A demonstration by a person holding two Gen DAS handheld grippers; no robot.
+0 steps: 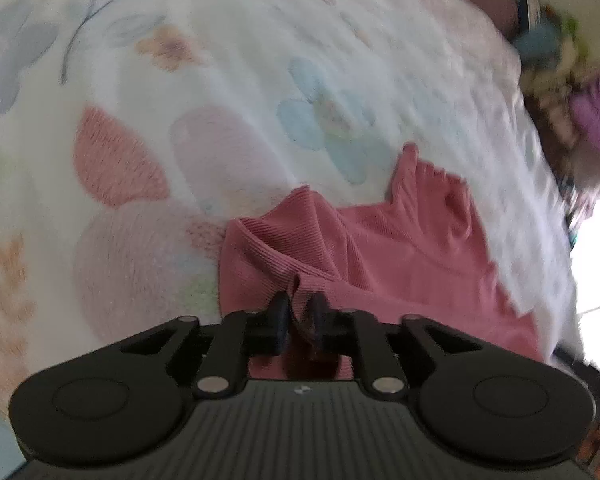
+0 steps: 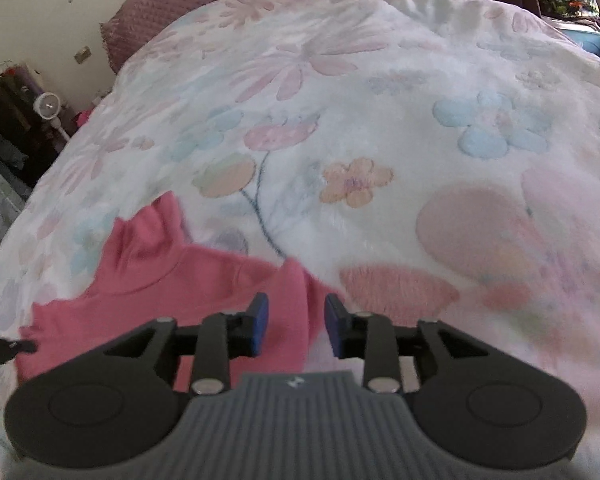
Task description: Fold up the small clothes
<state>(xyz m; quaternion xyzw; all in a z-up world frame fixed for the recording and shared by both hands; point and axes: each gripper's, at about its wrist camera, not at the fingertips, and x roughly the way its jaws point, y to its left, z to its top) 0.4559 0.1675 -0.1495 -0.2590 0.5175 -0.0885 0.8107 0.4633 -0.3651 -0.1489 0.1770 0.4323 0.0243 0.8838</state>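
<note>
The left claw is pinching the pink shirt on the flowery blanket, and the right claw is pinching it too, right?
Not quite. The right claw is open, with the pink shirt between its blue fingers but not pinched; the right wrist view shows this. The left claw does pinch the shirt on the flowery blanket.

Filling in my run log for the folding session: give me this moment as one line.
left gripper: shut on pink top | right gripper: open, fabric between fingers | surface: floral blanket
</note>
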